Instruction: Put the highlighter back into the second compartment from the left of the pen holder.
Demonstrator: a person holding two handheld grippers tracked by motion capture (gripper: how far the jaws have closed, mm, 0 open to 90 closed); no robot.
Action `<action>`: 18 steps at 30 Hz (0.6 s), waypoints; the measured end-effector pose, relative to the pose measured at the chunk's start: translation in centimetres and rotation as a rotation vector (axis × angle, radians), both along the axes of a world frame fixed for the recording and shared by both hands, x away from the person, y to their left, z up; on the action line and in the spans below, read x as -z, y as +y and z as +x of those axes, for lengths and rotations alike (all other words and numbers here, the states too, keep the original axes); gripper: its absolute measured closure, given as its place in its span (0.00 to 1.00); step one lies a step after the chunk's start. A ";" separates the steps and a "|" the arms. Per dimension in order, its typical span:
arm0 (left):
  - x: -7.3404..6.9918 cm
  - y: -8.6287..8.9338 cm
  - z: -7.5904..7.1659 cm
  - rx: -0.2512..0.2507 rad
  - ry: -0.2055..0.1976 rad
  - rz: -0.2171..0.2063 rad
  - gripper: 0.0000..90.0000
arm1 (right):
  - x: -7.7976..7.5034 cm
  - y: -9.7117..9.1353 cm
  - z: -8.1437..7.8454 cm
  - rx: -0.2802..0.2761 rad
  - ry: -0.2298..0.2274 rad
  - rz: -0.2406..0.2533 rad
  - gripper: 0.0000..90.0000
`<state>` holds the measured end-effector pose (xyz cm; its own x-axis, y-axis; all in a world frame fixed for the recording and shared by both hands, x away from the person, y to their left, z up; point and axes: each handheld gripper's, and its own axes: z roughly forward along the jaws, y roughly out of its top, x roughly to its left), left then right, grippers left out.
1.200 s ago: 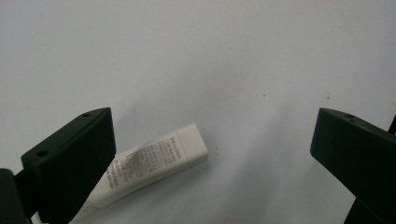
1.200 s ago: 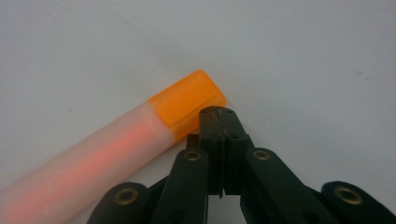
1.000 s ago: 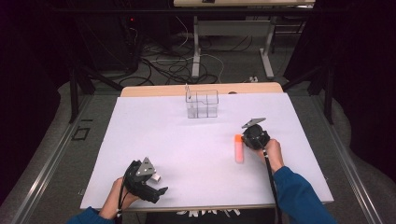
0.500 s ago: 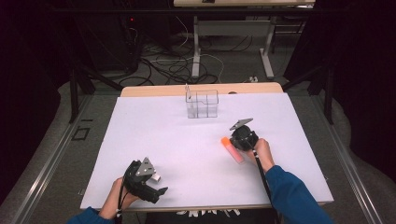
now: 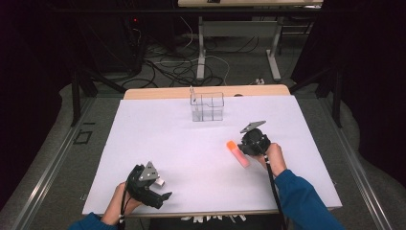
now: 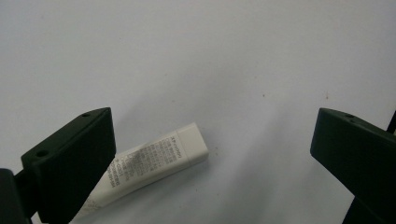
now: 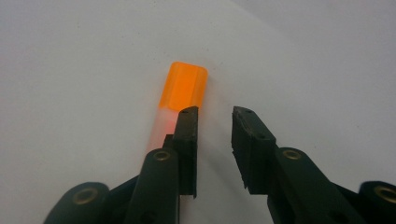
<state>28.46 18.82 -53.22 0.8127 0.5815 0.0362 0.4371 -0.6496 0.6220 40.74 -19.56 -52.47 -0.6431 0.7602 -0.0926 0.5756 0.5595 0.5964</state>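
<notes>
Now that your right gripper has just eased its jaws apart, nothing sits between them: the orange-capped tube lies just left of them. Your left gripper (wide open) brackets the white tube.

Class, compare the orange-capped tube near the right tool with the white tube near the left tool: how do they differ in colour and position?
The orange-capped tube has a pinkish body and a bright orange cap; the white tube is all white with small print. The orange-capped tube lies right of the table's middle; the white tube lies near the front left edge. Both lie flat on the white table, gripped by neither tool.
</notes>
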 end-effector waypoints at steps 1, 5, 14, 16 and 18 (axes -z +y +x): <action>0.0 0.0 0.0 0.001 0.000 0.000 0.00 | 0.2 0.0 0.0 0.004 -0.022 0.037 0.74; 0.2 -0.1 0.0 -0.010 -0.014 -0.016 0.00 | -0.2 -0.2 -0.1 0.018 -0.010 0.057 0.62; 0.0 0.0 0.0 0.002 0.003 -0.002 0.00 | -1.0 -0.1 -0.2 0.045 0.049 0.063 0.35; 0.1 -0.1 0.0 -0.009 -0.011 -0.012 0.00 | -1.1 -0.1 -0.2 0.040 0.054 0.065 0.29; 0.0 0.0 0.0 0.000 0.003 -0.003 0.00 | -1.3 0.0 -0.3 0.027 0.065 0.067 0.25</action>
<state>28.46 18.81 -53.22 0.8131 0.5813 0.0320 0.4388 -0.6481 0.6224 40.48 -19.59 -51.17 -0.6251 0.7805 -0.0003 0.6285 0.5036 0.5928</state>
